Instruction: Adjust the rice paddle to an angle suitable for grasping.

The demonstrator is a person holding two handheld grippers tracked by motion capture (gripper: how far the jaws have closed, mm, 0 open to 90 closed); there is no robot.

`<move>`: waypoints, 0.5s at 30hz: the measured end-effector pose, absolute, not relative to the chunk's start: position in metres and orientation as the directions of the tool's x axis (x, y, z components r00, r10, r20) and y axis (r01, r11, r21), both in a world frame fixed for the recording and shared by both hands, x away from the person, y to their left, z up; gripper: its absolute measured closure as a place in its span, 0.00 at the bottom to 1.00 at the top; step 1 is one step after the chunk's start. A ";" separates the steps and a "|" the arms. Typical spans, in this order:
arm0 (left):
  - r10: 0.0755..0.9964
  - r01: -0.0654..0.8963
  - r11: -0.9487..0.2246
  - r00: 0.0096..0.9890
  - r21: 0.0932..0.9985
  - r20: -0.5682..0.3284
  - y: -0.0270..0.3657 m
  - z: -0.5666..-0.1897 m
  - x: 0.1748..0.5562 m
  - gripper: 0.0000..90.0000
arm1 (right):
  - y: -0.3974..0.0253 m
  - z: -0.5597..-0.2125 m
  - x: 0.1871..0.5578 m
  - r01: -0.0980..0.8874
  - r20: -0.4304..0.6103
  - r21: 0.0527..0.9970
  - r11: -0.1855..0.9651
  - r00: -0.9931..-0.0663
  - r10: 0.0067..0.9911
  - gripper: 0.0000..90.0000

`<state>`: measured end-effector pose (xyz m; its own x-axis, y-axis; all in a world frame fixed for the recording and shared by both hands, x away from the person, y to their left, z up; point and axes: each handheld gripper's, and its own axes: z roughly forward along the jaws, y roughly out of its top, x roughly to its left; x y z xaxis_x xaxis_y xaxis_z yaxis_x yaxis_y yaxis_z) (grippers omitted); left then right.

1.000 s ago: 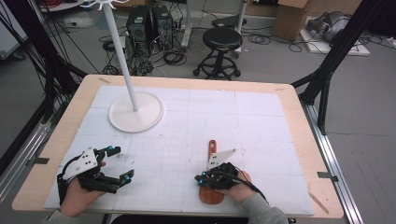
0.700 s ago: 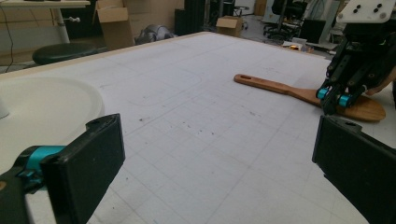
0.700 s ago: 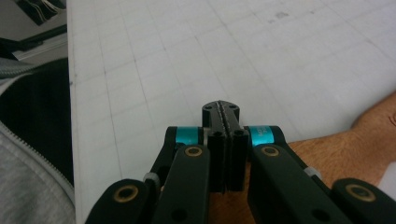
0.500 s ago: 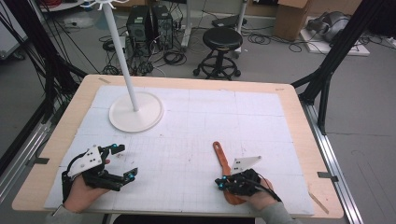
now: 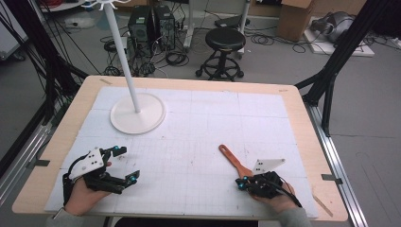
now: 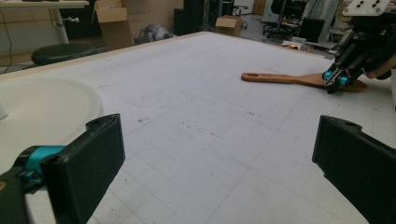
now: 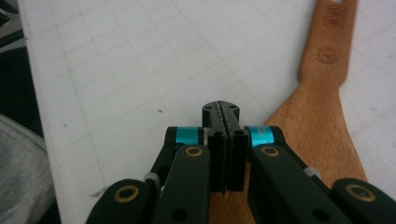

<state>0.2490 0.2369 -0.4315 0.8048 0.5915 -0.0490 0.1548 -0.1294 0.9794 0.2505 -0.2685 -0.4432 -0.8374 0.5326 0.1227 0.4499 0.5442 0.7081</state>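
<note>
A wooden spatula [image 5: 232, 159] lies flat on the white gridded mat [image 5: 198, 127], handle pointing far-left, blade toward the near right. My right gripper [image 5: 242, 182] is shut over the blade. In the right gripper view its jaws [image 7: 221, 109] are pressed together with nothing visible between them, tips at the left edge of the spatula [image 7: 322, 116] blade. My left gripper [image 5: 126, 163] is open at the near left, low over bare mat. In the left gripper view its jaws [image 6: 219, 177] stand wide apart, with the spatula [image 6: 280, 78] and the right gripper [image 6: 337, 81] farther off.
A white stand with a round base [image 5: 138, 116] and a tall pole [image 5: 122, 52] sits at the mat's far left. The wooden table rim [image 5: 312, 142] frames the mat. A stool [image 5: 226, 40] and cables are on the floor beyond.
The right hand and gripper have shifted right and toward the near edge, and the spatula has moved right with them. The left gripper has barely moved.
</note>
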 end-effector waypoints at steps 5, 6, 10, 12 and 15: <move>0.590 0.158 -0.132 0.806 0.979 -0.050 0.237 -0.432 0.249 0.03 | -0.284 -0.443 0.253 0.471 0.108 0.709 0.525 -0.809 0.578 0.99; 0.590 0.158 -0.132 0.806 0.979 -0.050 0.237 -0.432 0.249 0.03 | -0.287 -0.444 0.254 0.472 0.109 0.714 0.518 -0.805 0.584 0.99; 0.592 0.159 -0.134 0.804 0.978 -0.050 0.237 -0.432 0.248 0.03 | -0.299 -0.444 0.257 0.489 0.105 0.720 0.493 -0.779 0.618 0.99; 0.592 0.157 -0.138 0.805 0.978 -0.046 0.237 -0.432 0.248 0.03 | -0.303 -0.445 0.258 0.496 0.117 0.723 0.481 -0.774 0.622 0.99; 0.592 0.159 -0.141 0.805 0.977 -0.046 0.237 -0.432 0.247 0.03 | -0.305 -0.445 0.260 0.489 0.110 0.723 0.487 -0.778 0.619 0.99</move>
